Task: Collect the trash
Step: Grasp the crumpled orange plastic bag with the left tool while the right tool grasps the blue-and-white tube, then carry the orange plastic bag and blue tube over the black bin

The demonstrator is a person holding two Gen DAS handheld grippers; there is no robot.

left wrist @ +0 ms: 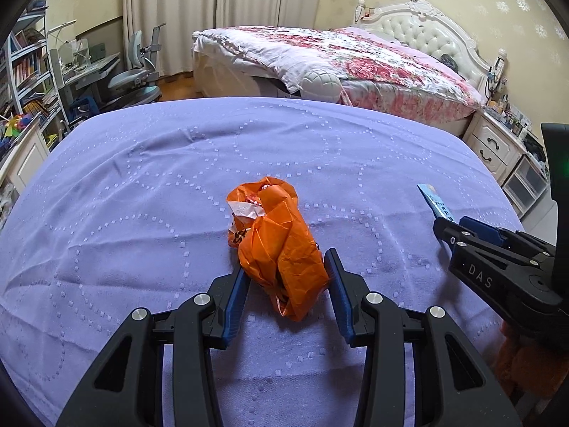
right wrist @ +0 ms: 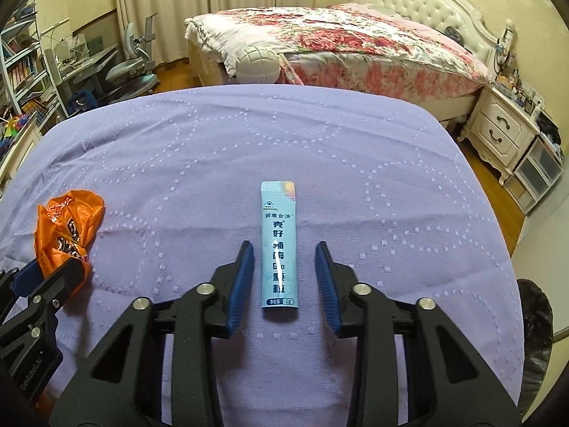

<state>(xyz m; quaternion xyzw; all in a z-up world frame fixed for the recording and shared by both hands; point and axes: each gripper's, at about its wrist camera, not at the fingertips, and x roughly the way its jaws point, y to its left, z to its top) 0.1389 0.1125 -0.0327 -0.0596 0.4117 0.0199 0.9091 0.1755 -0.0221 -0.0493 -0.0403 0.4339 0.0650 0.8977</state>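
Note:
A crumpled orange wrapper (left wrist: 281, 245) lies on the purple cloth (left wrist: 142, 195). My left gripper (left wrist: 286, 267) is open, its blue pads either side of the wrapper's near end, the left pad close against it. A light blue sachet (right wrist: 280, 245) lies flat on the cloth. My right gripper (right wrist: 284, 259) is open, fingers either side of the sachet without touching it. The orange wrapper (right wrist: 67, 227) also shows at the left of the right wrist view, and the sachet (left wrist: 435, 203) at the right of the left wrist view beside the right gripper (left wrist: 451, 231).
A black-lined trash bin (right wrist: 533, 341) stands off the table's right edge. Beyond the table are a floral bed (left wrist: 355, 60), a white nightstand (left wrist: 494, 146), a desk with chair (left wrist: 135, 74) and bookshelves (left wrist: 28, 71).

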